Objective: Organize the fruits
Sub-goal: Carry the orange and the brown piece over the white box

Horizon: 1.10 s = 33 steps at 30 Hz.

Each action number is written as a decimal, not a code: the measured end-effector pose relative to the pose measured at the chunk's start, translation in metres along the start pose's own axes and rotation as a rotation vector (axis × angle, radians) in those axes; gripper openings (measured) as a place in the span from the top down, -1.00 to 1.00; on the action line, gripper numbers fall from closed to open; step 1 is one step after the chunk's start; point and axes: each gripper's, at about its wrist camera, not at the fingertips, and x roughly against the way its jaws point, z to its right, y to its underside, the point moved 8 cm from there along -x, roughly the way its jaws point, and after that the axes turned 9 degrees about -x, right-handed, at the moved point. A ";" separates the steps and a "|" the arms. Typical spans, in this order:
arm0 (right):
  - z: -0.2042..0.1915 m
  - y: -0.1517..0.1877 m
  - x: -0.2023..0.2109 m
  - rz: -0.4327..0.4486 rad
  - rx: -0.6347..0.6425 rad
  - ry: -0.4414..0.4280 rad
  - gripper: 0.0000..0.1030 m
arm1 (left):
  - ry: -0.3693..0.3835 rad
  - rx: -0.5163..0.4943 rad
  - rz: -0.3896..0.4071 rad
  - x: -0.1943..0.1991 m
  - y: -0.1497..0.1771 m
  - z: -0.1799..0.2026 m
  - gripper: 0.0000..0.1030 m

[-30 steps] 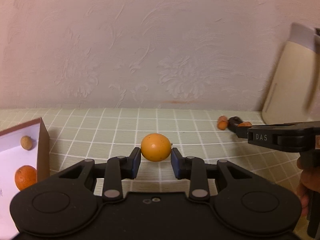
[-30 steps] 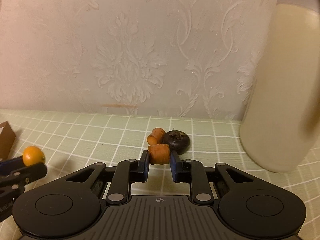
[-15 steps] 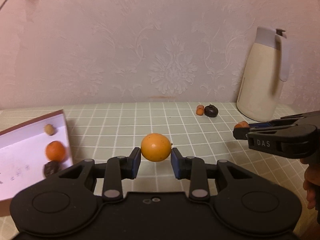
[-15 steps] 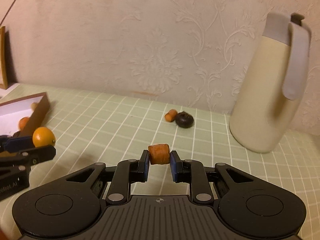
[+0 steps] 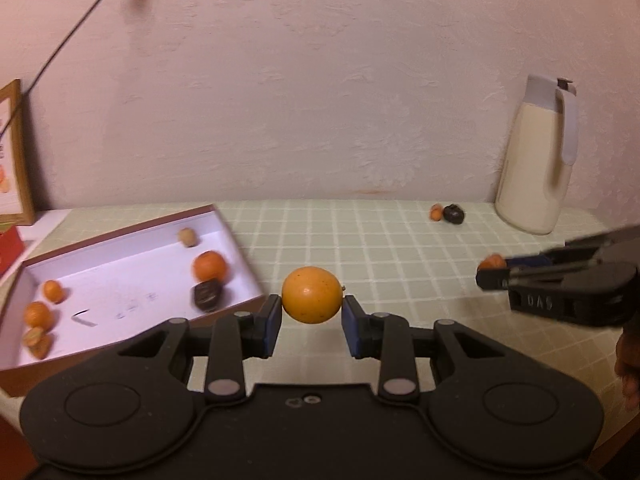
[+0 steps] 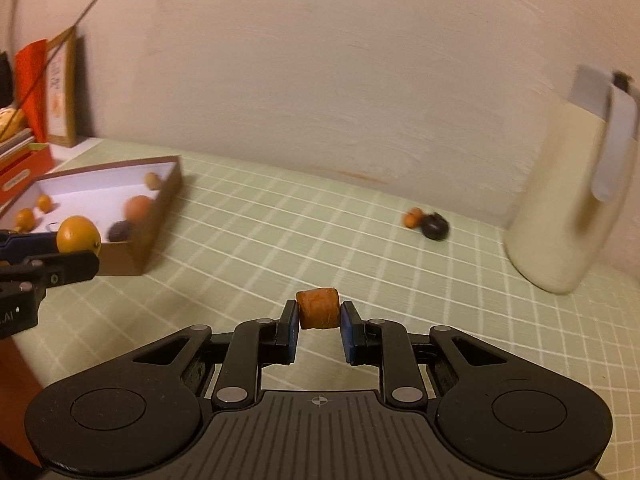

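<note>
- A table with a pale green checked cloth (image 5: 400, 248) stands against a cream, embossed wall. The landmark is an open brown box (image 5: 240, 240) with a white inside, at the left end of the table.
- The left gripper (image 5: 312, 316) pinches a round orange fruit (image 5: 312, 300) in the air, just to the right of the box's near corner.
- The right gripper (image 6: 319, 322) pinches a small, stubby orange-brown piece (image 6: 319, 308), well to the right of the box and above the cloth.
- Done, judging by the box: about seven pieces lie inside, among them an orange (image 5: 209, 266), a dark fruit (image 5: 207, 295) and a pale nut-like one (image 5: 187, 237).
- Left: both carried pieces are not yet in the box. A small orange piece (image 6: 413, 217) and a dark round fruit (image 6: 435, 226), touching each other, wait far right of the box.
- Beyond those two stands a cream jug with a grey lid (image 5: 536, 160).
- Left of the box are a framed card (image 6: 62, 92) and a red box (image 6: 24, 168).
- Nothing lies on the cloth between the grippers and the box; only its raised wall must be cleared.
</note>
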 end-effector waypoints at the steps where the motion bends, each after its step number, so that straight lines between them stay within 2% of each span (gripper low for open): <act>1: -0.007 -0.001 0.000 0.000 0.006 -0.013 0.57 | -0.008 0.001 -0.006 0.004 0.004 -0.005 0.55; 7: -0.052 -0.003 0.001 -0.006 0.074 -0.090 0.57 | -0.068 0.024 -0.029 0.021 0.026 -0.041 0.55; 14: -0.105 -0.003 0.001 -0.003 0.148 -0.173 0.57 | -0.151 0.083 -0.031 0.037 0.040 -0.093 0.55; 21: -0.156 -0.003 0.000 -0.003 0.214 -0.267 0.57 | -0.201 0.122 -0.019 0.053 0.048 -0.126 0.55; 27: -0.182 -0.005 -0.006 0.006 0.222 -0.296 0.57 | -0.251 0.154 -0.014 0.059 0.051 -0.151 0.55; 33: -0.201 -0.026 -0.011 0.054 0.213 -0.301 0.57 | -0.303 0.183 0.009 0.055 0.045 -0.182 0.55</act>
